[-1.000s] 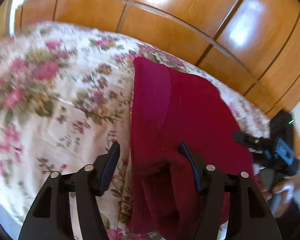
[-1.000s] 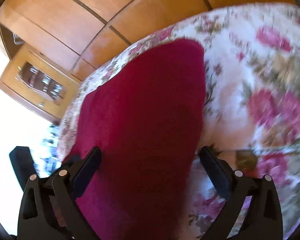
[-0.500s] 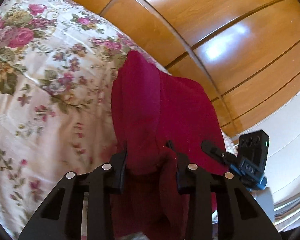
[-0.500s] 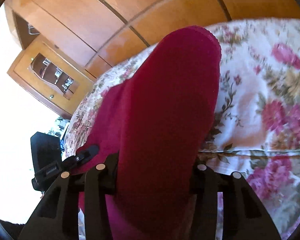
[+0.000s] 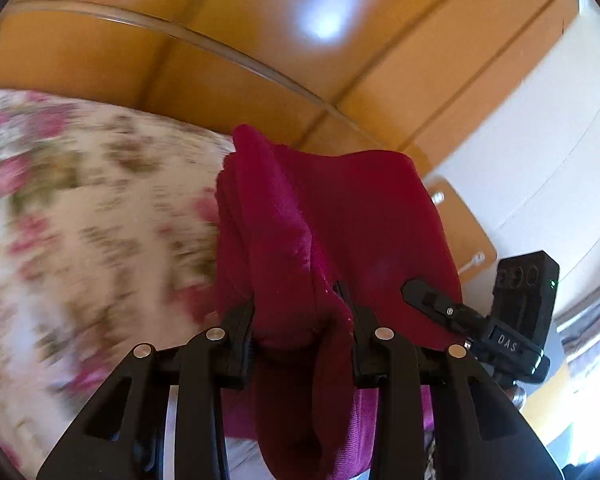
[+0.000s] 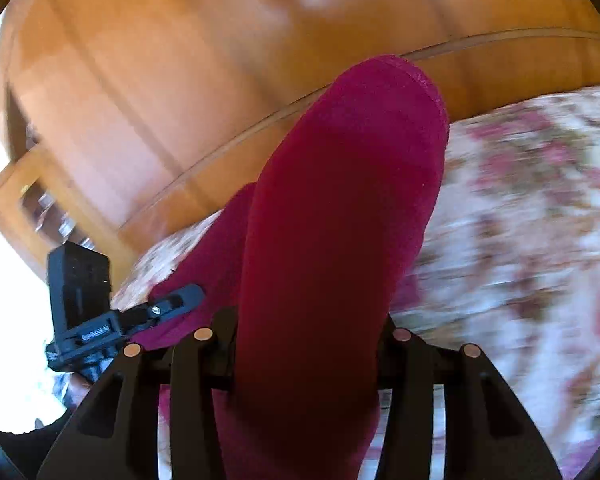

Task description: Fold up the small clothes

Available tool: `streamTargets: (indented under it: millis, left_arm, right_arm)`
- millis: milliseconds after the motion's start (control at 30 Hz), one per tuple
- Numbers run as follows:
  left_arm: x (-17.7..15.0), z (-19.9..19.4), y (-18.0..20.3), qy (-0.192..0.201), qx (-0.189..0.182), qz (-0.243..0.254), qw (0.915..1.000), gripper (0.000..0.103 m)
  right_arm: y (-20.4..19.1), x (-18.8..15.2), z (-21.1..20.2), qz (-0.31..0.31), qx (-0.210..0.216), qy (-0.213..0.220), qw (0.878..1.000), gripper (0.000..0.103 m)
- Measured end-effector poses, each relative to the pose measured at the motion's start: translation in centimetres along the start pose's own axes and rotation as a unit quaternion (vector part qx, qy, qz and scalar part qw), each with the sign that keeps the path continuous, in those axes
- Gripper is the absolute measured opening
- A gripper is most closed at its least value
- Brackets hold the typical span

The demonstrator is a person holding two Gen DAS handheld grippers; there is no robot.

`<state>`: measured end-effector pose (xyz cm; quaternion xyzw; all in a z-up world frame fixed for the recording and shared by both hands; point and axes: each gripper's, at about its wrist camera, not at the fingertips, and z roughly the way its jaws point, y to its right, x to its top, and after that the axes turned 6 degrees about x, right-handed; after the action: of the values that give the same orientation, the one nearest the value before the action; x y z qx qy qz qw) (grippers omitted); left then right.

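Observation:
A dark red fleece garment (image 5: pixel 340 220) is lifted off the floral bedspread (image 5: pixel 80 220). My left gripper (image 5: pixel 300 320) is shut on a bunched fold at its near edge. My right gripper (image 6: pixel 308 340) is shut on another part of the same garment (image 6: pixel 332 220), which drapes up and over the fingers and hides the tips. The right gripper also shows in the left wrist view (image 5: pixel 480 320), at the garment's right side. The left gripper also shows in the right wrist view (image 6: pixel 120 320), at the garment's left.
The floral bedspread (image 6: pixel 520 220) lies below and is blurred by motion. Glossy wooden wardrobe doors (image 5: pixel 260 40) stand close behind the bed. A wooden cabinet with a glass door (image 6: pixel 40 208) is at the left, and a white wall (image 5: pixel 540 140) at the right.
Both grippers closed on the red garment, then lifted it off the bed. Both views have tilted upward toward the wardrobe, and the bedspread has dropped lower.

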<state>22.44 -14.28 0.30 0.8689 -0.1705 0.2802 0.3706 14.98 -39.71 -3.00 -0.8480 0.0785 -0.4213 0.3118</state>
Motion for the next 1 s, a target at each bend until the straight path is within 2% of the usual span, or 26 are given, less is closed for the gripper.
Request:
streamTargets:
  millis: [33, 133, 200, 233, 267, 333, 433, 500, 567, 633, 700, 800, 833, 900, 1000]
  left_arm:
    - [0.5, 1.6, 1.5, -0.009, 0.001, 0.018, 0.9998, 0.033]
    - [0.8, 6.3, 5.3, -0.038, 0.038, 0.086, 0.9949, 0.033]
    - [0.0, 10.3, 6.4, -0.08, 0.09, 0.124, 0.985, 0.033]
    - [-0.9, 12.8, 6.2, -0.11, 0.122, 0.14, 0.9764, 0.033]
    - [-1.5, 13.5, 5.9, -0.114, 0.125, 0.146, 0.9748, 0.036]
    - [-2.1, 13.6, 5.8, -0.096, 0.13, 0.151, 0.9753, 0.046]
    - [-1.4, 12.7, 5.3, -0.1, 0.119, 0.134, 0.9787, 0.046]
    - [-1.4, 11.7, 5.5, -0.088, 0.124, 0.137, 0.9789, 0.046]
    - [-1.6, 9.9, 6.1, -0.063, 0.131, 0.149, 0.9782, 0.046]
    - [-2.3, 8.3, 6.4, -0.05, 0.132, 0.154, 0.9779, 0.046]
    - [-2.9, 8.1, 6.3, -0.048, 0.148, 0.156, 0.9754, 0.046]
    - [-4.1, 8.9, 5.7, -0.06, 0.174, 0.154, 0.9709, 0.047]
    - [-4.4, 9.3, 5.4, -0.061, 0.179, 0.15, 0.9705, 0.048]
    - [-4.6, 9.4, 5.0, -0.059, 0.182, 0.14, 0.9715, 0.051]
    - [-4.6, 9.0, 5.1, -0.057, 0.191, 0.134, 0.9707, 0.053]
  right_arm:
    - [1.2, 0.1, -0.7, 0.009, -0.014, 0.006, 1.0, 0.044]
    - [5.5, -0.4, -1.6, 0.051, -0.062, 0.005, 0.997, 0.048]
    - [8.4, -1.6, -0.9, 0.089, -0.094, -0.021, 0.991, 0.052]
    - [10.5, -2.9, -0.7, 0.111, -0.103, -0.035, 0.988, 0.058]
    - [11.6, -3.7, -0.6, 0.12, -0.103, -0.032, 0.987, 0.062]
    - [12.0, -4.3, -0.9, 0.123, -0.099, -0.014, 0.987, 0.078]
    - [11.2, -4.1, -1.2, 0.109, -0.123, -0.009, 0.986, 0.083]
    - [10.1, -3.7, -1.8, 0.072, -0.163, 0.001, 0.984, 0.083]
    - [7.9, -3.3, -3.2, 0.031, -0.199, 0.029, 0.979, 0.081]
    - [5.9, -3.5, -4.7, 0.003, -0.206, 0.054, 0.977, 0.07]
    - [3.9, -3.6, -5.2, -0.023, -0.202, 0.06, 0.977, 0.061]
    - [2.0, -5.1, -3.2, -0.042, -0.18, 0.019, 0.983, 0.051]
    - [2.1, -5.8, -2.5, -0.044, -0.187, 0.003, 0.981, 0.052]
    - [2.4, -7.1, -0.9, -0.059, -0.232, -0.017, 0.971, 0.052]
    - [1.3, -7.9, -0.3, -0.078, -0.262, -0.011, 0.962, 0.054]
